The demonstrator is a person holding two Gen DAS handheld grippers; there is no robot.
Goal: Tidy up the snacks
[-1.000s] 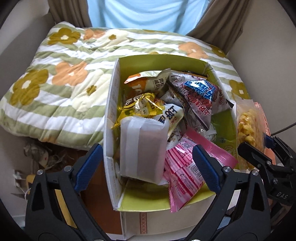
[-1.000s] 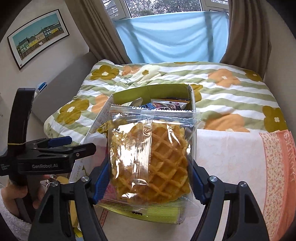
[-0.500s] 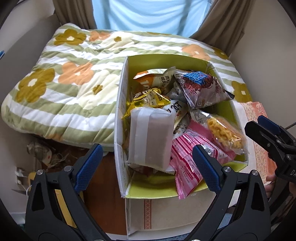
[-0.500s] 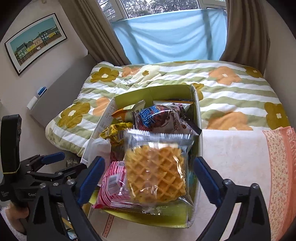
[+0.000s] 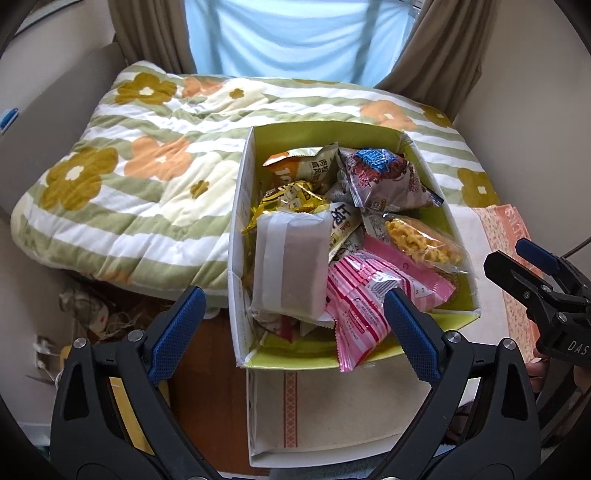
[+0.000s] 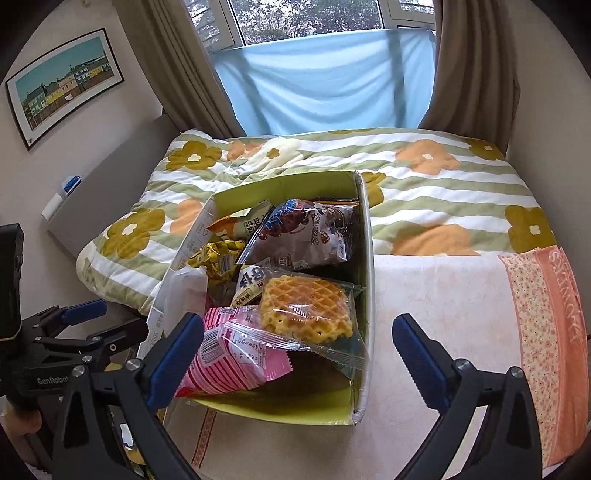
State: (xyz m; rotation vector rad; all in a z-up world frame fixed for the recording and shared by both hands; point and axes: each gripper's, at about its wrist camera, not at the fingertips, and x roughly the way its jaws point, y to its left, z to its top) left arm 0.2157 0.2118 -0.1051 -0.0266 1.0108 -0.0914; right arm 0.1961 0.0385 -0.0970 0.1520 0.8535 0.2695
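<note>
Lying in one box: one waffle pack, two pink packets.

waffle pack in box, quilt behind

Soft daylight comes from the far window, filtered through a pale blue sheet hung across it, so both views are evenly bright with only weak shadows inside the box. Glare glints on the clear wrapper of the waffle and the pink packet. Fisheye bending curves the walls and darkens the corners to black; focus is sharp, with no motion blur
</note>
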